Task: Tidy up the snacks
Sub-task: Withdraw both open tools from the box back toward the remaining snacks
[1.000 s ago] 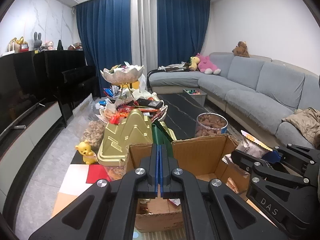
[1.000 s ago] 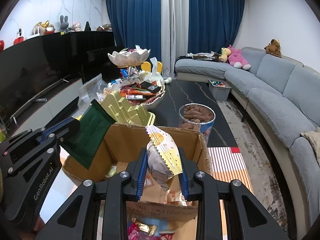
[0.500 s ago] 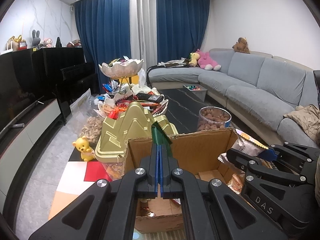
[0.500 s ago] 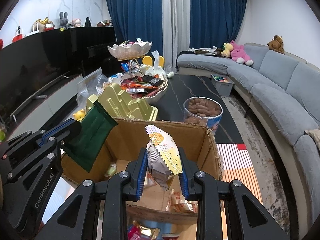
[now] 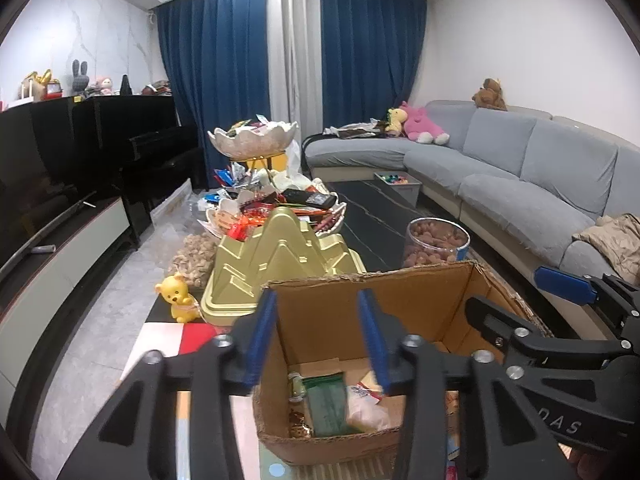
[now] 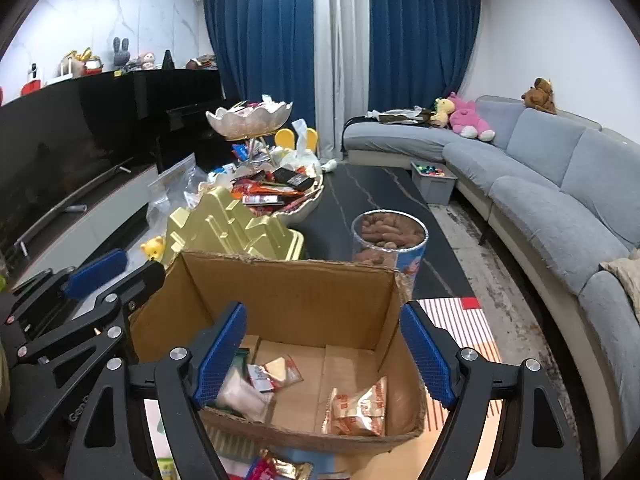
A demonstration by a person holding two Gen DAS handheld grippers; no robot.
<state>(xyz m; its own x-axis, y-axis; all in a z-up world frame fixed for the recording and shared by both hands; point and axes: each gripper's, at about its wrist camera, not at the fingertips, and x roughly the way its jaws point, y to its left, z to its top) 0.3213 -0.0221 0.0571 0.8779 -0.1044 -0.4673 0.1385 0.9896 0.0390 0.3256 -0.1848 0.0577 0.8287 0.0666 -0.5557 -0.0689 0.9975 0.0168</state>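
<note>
The open brown cardboard box (image 6: 280, 304) is serving as the landmark, and both claws are hanging over its near edge.

The left gripper (image 5: 320, 332) is standing released, its 2 blue pads having just spread apart with nothing between them. The dark green snack packet (image 5: 326, 404) is lying flat on the box floor, below and between those pads and touching neither. A pale snack pouch (image 5: 366, 410) is lying just beside the green packet, on its right.

The right gripper (image 6: 324, 354) is also standing released, its jaws having just swung wide and nothing sitting between them. In the right wrist view the pale pouch (image 6: 242, 394) is resting in the box's near left corner, just behind the left blue pad (image 6: 218, 354). A small red-and-white wrapper (image 6: 276, 372) is lying near it, and an orange-and-white snack bag (image 6: 358, 408) is leaning against the near wall, toward the right.

Beyond the box's far wall, a gold mountain-shaped plastic tray (image 6: 232, 228) is sitting to the left and a clear round tub of brown snacks (image 6: 388, 236) to the right. Farther on, a white scalloped bowl piled with wrapped snacks (image 6: 280, 192) is resting on the dark table.
</note>
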